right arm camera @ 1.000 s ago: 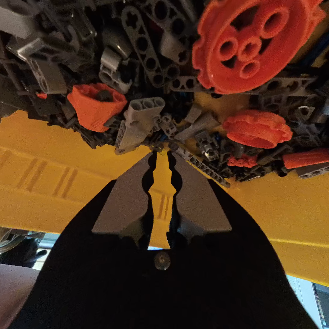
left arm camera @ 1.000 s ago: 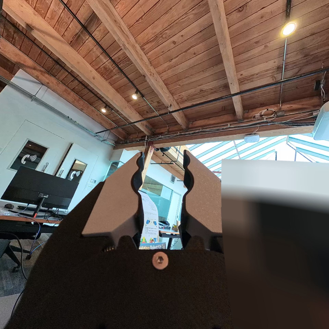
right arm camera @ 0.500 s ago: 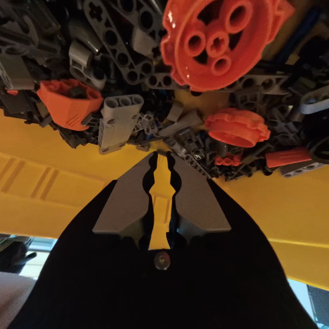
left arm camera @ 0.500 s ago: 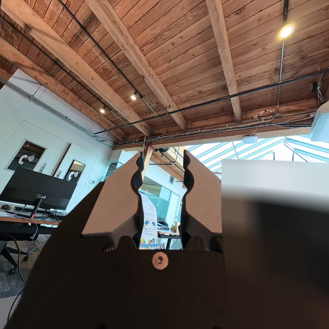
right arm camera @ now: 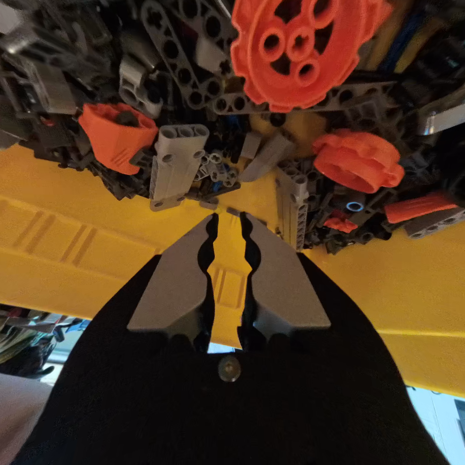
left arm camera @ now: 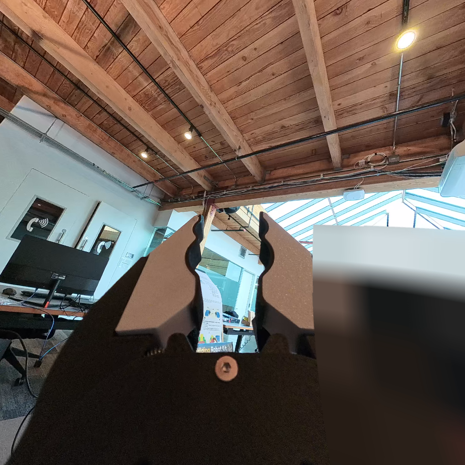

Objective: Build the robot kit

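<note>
My right gripper (right arm camera: 229, 215) is slightly open and empty, its tips just above the floor of a yellow bin (right arm camera: 75, 251) at the edge of a pile of grey and black construction pieces. A small grey piece (right arm camera: 208, 205) lies at the left tip. A grey block with three holes (right arm camera: 176, 166) lies to its left and a long grey holed beam (right arm camera: 292, 201) to its right. A large orange wheel (right arm camera: 297, 50), a smaller orange wheel (right arm camera: 357, 161) and an orange cup-shaped piece (right arm camera: 115, 141) lie in the pile. My left gripper (left arm camera: 229, 217) is open, empty and points up at the ceiling.
The left wrist view shows a wooden beamed ceiling (left arm camera: 226, 75), a black monitor (left arm camera: 52, 264) on a desk at the left and a standing poster (left arm camera: 211, 314) between the fingers. The yellow bin's near wall runs below the right gripper. One gripper's finger ends stand about 50 centimeters off the other's. To the smaller orange wheel (right arm camera: 357, 161): right tips about 9 centimeters, left tips about 45 centimeters.
The right jaws have opened a little wider, and the long grey beam beside the right finger has turned more upright. The left gripper has only drifted slightly.
</note>
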